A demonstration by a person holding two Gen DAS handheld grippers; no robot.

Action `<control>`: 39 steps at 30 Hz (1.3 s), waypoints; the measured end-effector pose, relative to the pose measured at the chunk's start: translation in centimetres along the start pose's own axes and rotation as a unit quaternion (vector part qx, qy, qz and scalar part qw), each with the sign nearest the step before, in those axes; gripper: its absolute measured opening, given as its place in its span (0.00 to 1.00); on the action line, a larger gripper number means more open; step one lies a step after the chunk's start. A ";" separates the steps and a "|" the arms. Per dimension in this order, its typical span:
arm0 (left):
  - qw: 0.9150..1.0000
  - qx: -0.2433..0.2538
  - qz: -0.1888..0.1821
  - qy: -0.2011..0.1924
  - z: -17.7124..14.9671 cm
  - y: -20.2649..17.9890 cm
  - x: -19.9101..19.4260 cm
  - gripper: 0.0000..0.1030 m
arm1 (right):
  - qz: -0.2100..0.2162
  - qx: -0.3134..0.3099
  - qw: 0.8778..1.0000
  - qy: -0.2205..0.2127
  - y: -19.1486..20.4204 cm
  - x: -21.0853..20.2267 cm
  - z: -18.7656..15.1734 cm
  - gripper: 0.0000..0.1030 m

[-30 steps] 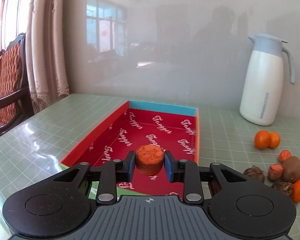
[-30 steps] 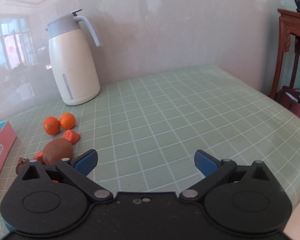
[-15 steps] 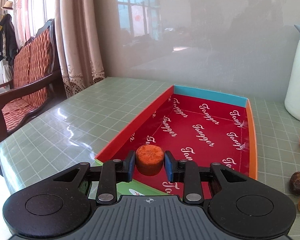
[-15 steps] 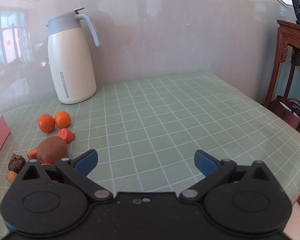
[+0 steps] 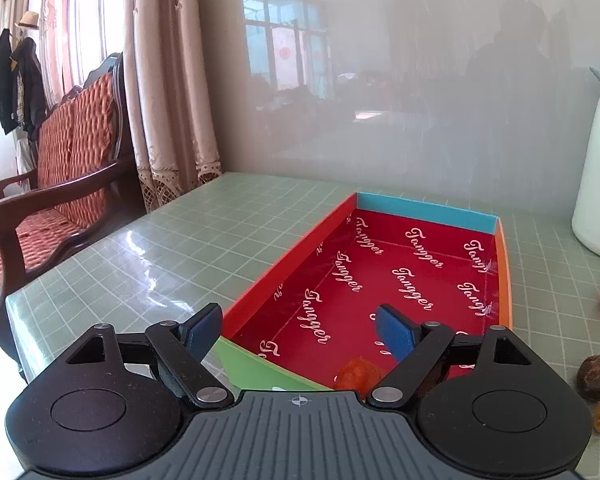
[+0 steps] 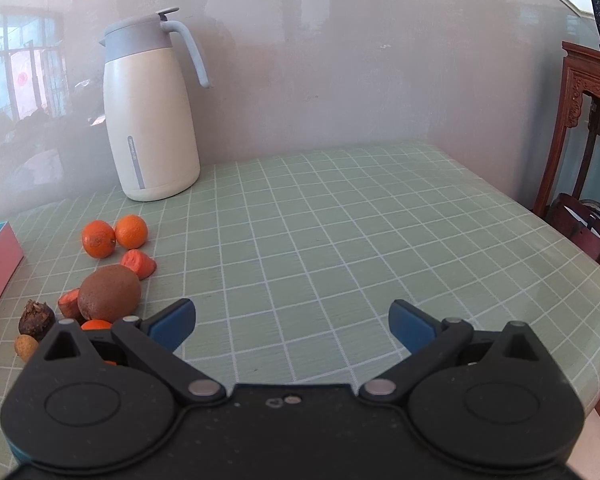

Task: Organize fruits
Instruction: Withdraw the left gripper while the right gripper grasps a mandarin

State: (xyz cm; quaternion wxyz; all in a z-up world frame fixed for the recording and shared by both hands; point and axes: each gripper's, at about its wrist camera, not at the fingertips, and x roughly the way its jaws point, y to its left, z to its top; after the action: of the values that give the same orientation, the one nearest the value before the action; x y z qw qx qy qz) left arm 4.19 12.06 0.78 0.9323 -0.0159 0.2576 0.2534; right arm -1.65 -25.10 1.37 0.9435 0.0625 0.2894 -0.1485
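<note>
Orange dried fruit piece (image 5: 358,374): lower part hidden behind the left tongs' body.
White thermos jug (image 5: 599,184): cut by the right edge.

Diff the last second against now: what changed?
The left tool opened and let go of the orange fruit piece, which now lies in the red box at its near end. The right tool stayed open and empty; the loose fruit by the kiwi stayed put.
</note>
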 end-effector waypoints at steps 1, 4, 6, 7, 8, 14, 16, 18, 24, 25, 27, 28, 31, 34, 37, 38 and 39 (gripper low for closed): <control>1.000 -0.006 -0.002 0.000 0.1 0.3 -0.1 0.81 | 0.003 -0.001 1.000 0.001 0.2 0.0 0.0 1.00; 1.000 -0.025 0.001 -0.003 0.2 1.5 -0.3 0.81 | 0.009 -0.011 1.000 0.000 0.8 0.0 0.0 1.00; 0.999 -0.034 0.002 -0.005 0.3 2.4 -0.5 0.81 | 0.013 -0.018 1.000 -0.001 1.2 0.0 0.0 1.00; 0.999 -0.038 0.004 -0.006 0.3 2.8 -0.6 0.81 | 0.015 -0.020 1.000 -0.001 1.4 0.0 0.0 1.00; 0.999 -0.041 0.005 -0.008 0.3 3.1 -0.7 0.81 | 0.018 -0.021 1.000 0.000 1.5 0.1 0.0 1.00; 0.998 -0.062 0.012 -0.014 0.3 5.8 -1.5 0.81 | 0.044 -0.026 0.999 0.008 2.4 0.3 -0.1 1.00; 0.998 -0.067 0.012 -0.017 0.2 6.5 -1.8 0.81 | 0.051 -0.035 0.998 0.014 3.1 0.6 -0.2 1.00; 0.997 -0.072 0.014 -0.020 0.1 7.4 -2.2 0.81 | 0.061 -0.041 0.997 0.016 3.8 0.8 -0.4 1.00; 0.994 -0.104 0.025 -0.038 -0.3 10.2 -3.2 0.81 | 0.089 -0.061 0.994 0.010 5.7 0.9 -0.6 0.83; 0.993 -0.108 0.028 -0.041 -0.4 10.5 -3.2 0.81 | 0.089 -0.064 0.994 0.014 6.0 1.0 -0.7 0.68; 0.992 -0.112 0.034 -0.044 -0.5 11.1 -3.2 0.81 | 0.098 -0.063 0.993 0.025 6.4 1.4 -0.8 0.57; 0.992 -0.113 0.038 -0.046 -0.6 11.4 -3.1 0.81 | 0.107 -0.058 0.992 0.028 6.5 1.5 -0.8 0.57; 0.990 -0.118 0.047 -0.055 -0.6 12.3 -3.2 0.81 | 0.134 -0.049 0.989 0.026 6.7 1.3 -0.7 0.61; 0.989 -0.123 0.055 -0.054 -0.6 13.2 -2.9 0.81 | 0.157 -0.042 0.986 0.027 6.9 1.3 -0.8 0.68; 0.988 -0.130 0.062 -0.056 -0.7 14.0 -2.8 0.81 | 0.154 -0.044 0.986 0.041 7.4 2.0 -1.0 0.68; 0.987 -0.133 0.064 -0.057 -0.7 14.3 -2.8 0.81 | 0.161 -0.039 0.985 0.049 7.5 2.3 -1.1 0.66; 0.987 -0.136 0.066 -0.057 -0.8 14.6 -2.8 0.81 | 0.166 -0.035 0.984 0.056 7.5 2.6 -1.2 0.60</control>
State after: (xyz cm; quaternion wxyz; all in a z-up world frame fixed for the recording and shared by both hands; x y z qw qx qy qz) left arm -5.30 23.37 2.97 0.9160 -0.1114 0.1671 0.3472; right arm 2.18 -18.36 -0.84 0.9389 0.0852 0.3327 0.0241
